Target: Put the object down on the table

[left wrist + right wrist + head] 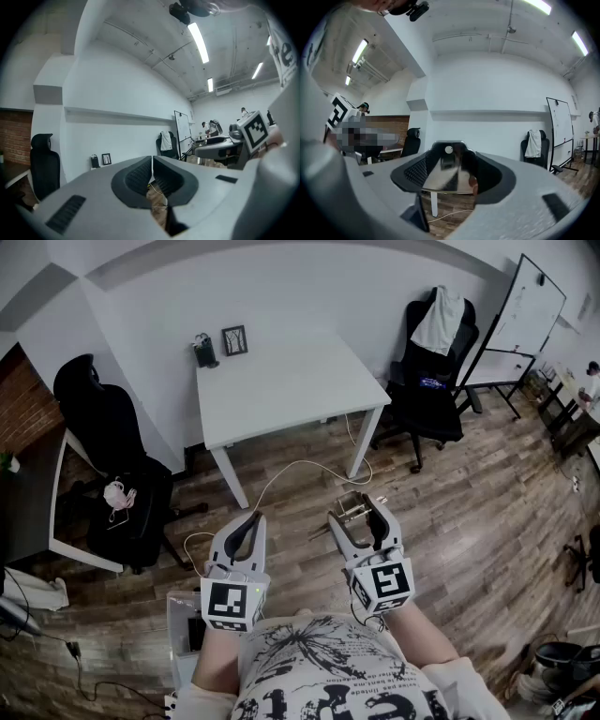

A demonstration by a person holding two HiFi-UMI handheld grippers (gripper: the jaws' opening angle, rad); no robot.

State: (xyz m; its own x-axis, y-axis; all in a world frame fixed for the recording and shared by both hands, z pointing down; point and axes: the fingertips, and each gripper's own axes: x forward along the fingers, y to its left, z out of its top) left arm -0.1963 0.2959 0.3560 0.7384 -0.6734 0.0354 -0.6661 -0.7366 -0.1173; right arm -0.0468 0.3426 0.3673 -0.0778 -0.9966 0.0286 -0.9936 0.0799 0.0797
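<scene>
One shiny object, vague in head view, fills right tongs.

Metal object: small, shiny, flat-faced. The face reflects like a mirror, with a round hole near the upper end and a darker edge along the top. It stands upright between the jaws of my right hand-held gripper, which are spread wide, with the pads pressing on both sides. It hangs in the air over the wood floor, resting on nothing.

Table: white, square top, slim white legs. It stands ahead of the object and well apart from it.
</scene>
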